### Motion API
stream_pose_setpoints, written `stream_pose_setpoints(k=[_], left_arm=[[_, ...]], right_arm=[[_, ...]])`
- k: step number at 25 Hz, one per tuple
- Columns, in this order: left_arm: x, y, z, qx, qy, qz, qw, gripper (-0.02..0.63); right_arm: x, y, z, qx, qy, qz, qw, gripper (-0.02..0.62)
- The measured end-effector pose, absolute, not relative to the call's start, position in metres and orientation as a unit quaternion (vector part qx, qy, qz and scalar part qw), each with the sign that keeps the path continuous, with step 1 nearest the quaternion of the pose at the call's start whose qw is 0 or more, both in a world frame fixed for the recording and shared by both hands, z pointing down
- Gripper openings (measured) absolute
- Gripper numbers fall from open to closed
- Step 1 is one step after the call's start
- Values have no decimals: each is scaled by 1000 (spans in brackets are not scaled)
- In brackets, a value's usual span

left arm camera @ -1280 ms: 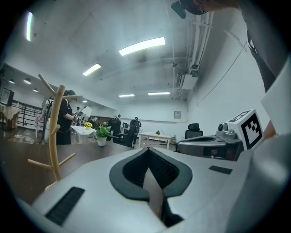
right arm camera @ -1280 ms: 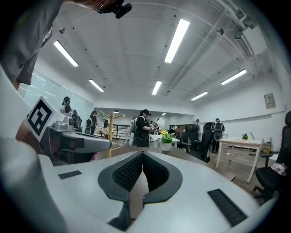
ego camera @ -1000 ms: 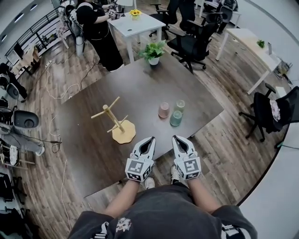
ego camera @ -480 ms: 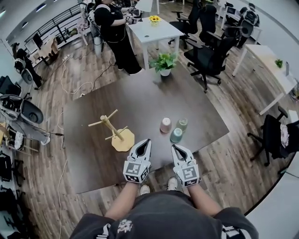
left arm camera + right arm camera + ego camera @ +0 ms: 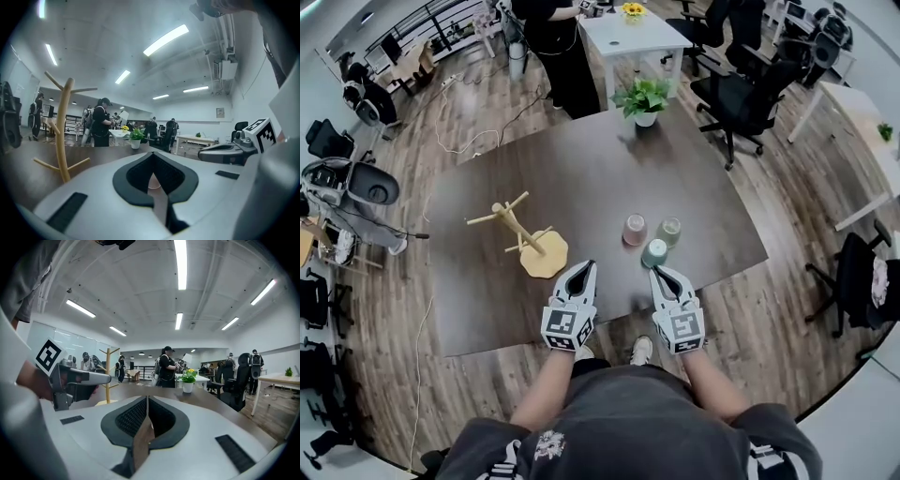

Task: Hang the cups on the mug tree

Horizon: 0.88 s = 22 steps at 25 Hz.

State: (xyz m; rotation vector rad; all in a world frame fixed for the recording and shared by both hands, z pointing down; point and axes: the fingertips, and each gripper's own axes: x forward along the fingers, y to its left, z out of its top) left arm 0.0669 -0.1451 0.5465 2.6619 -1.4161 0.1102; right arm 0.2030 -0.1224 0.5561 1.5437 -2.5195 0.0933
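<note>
The wooden mug tree (image 5: 518, 230) stands on its round base at the table's front left, with bare pegs. A pink cup (image 5: 634, 230), a clear green cup (image 5: 670, 231) and a teal cup (image 5: 654, 253) stand upside down in a cluster at the front right. My left gripper (image 5: 587, 266) is shut and empty, just right of the tree's base. My right gripper (image 5: 657, 272) is shut and empty, its tip just short of the teal cup. In the left gripper view the mug tree (image 5: 63, 131) rises at the left. In the right gripper view the mug tree (image 5: 108, 376) shows beyond my left gripper (image 5: 77, 379).
The dark brown table (image 5: 534, 159) carries a potted plant (image 5: 645, 97) at its far edge. Office chairs (image 5: 745, 89) and a white table (image 5: 639, 33) stand beyond, and a person (image 5: 558, 37) stands at the back. Cables (image 5: 469, 141) lie on the wood floor at the left.
Both grippers have moved forward from in front of the table's near edge to over it, closer to the cups and tree. Both stay shut. The head view has shifted.
</note>
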Motion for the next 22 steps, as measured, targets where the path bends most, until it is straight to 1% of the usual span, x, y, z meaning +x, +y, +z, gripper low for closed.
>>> stream_pose_setpoints(k=[4, 5, 7, 10, 12, 14, 17, 22], left_arm=[[67, -148, 548, 880, -469, 43, 62, 7], [68, -148, 549, 881, -467, 44, 63, 7], [69, -148, 552, 882, -464, 47, 65, 6], [69, -151, 555, 884, -461, 51, 67, 7], [69, -154, 557, 884, -459, 52, 66, 8], [69, -154, 561, 885, -458, 54, 68, 6], [69, -155, 566, 884, -459, 57, 73, 6], [64, -160, 577, 881, -462, 65, 80, 7]], right_arm=[[206, -129, 569, 524, -844, 47, 109, 31], [206, -131, 575, 524, -842, 53, 114, 56], [207, -135, 585, 525, -839, 62, 124, 166], [211, -145, 599, 530, -833, 72, 138, 218], [214, -153, 611, 529, -831, 85, 148, 283], [216, -161, 623, 527, -830, 97, 159, 316], [221, -170, 640, 527, -824, 112, 177, 345], [233, -186, 661, 542, -805, 139, 194, 356]])
